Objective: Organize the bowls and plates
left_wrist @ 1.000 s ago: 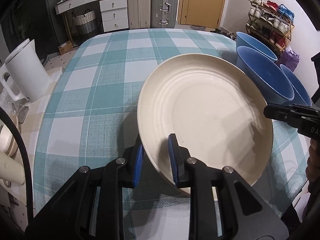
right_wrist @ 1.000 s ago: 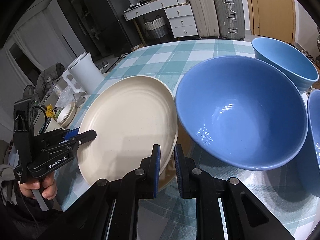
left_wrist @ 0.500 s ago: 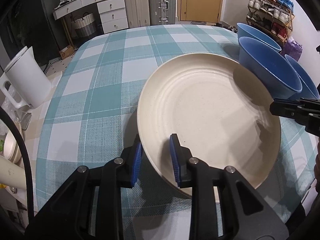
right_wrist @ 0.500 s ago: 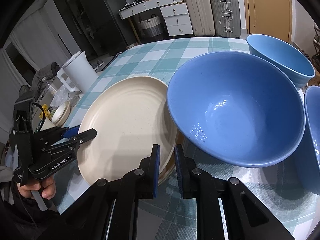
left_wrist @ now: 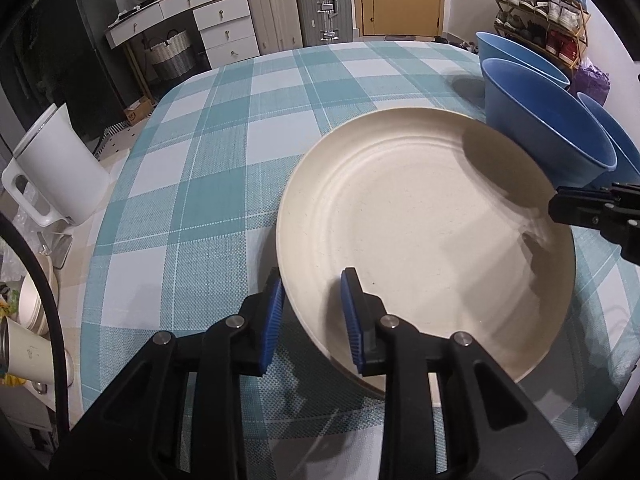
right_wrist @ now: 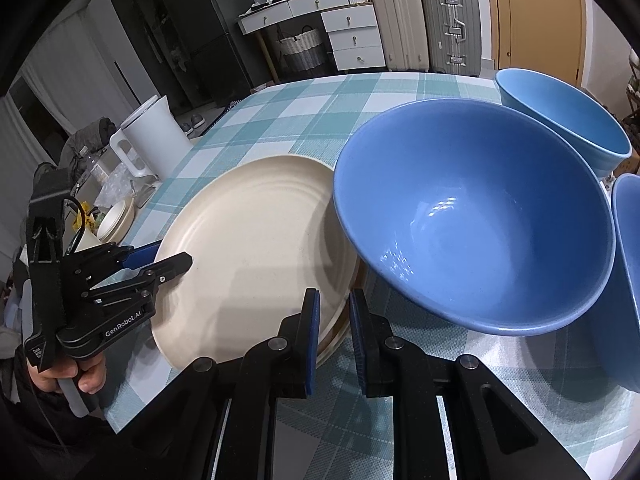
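1. The cream plate [left_wrist: 424, 232] lies on the checked counter [left_wrist: 208, 184], at the near right part of the cloth. A brownish edge shows beneath its near rim in both views — possibly a second plate under it, cannot confirm.

2. Left gripper [left_wrist: 314, 312]: jaws part open and straddling the plate's near-left rim, one blue pad [left_wrist: 272, 316] outside and below the rim, the other over the inner face. A gap shows on both sides, so I judge that nothing is gripped.

3. Right gripper [right_wrist: 334, 338]: jaws open by a narrow gap, set over the plate's opposite rim on the bowl side. The rim sits between the pads; contact is not clear, so no hold is assumed.

4. Three blue bowls stand along the right of the counter. The middle bowl [right_wrist: 472, 224] is just beside the plate, its wall overhanging the plate's edge (whether they touch, cannot tell). The far bowl [right_wrist: 560, 120] and near bowl [right_wrist: 624, 280] flank it.

5. Key relation: the plate is round, with no long axis — the two grippers face each other across it, each with the rim already running between its jaws. Neither arm is nearer.

6. Judgement: the next move likely turns on closing on the rim before any lift; the bowl's overhang leaves little clearance on the right side.
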{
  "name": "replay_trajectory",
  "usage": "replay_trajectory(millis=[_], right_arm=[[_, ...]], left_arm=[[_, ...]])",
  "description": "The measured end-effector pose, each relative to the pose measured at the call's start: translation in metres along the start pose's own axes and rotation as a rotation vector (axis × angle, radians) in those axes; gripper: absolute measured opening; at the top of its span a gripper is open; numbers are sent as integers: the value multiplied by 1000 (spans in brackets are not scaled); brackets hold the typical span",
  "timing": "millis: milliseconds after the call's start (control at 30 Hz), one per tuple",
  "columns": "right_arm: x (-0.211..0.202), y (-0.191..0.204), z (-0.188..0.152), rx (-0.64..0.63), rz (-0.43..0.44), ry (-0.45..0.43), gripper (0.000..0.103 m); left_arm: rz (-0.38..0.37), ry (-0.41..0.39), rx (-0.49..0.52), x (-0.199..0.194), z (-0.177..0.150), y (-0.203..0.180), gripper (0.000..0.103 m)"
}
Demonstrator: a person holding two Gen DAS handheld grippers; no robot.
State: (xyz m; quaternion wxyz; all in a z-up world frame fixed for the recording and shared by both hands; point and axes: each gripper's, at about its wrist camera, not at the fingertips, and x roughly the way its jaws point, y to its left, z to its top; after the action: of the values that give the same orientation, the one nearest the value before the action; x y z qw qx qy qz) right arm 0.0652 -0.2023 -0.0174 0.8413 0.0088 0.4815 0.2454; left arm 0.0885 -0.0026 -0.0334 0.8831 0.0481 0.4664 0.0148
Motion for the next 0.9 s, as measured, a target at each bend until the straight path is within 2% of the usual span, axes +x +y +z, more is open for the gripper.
replay_trajectory(millis=[300,900], right_arm=[[0,4,-3,-21,-32,-7,16],[3,3,-4,-19,-35,-3,17]], left_arm=[[31,1,39,1,-2,-8,27],[6,15,11,4,-1,-2,27]])
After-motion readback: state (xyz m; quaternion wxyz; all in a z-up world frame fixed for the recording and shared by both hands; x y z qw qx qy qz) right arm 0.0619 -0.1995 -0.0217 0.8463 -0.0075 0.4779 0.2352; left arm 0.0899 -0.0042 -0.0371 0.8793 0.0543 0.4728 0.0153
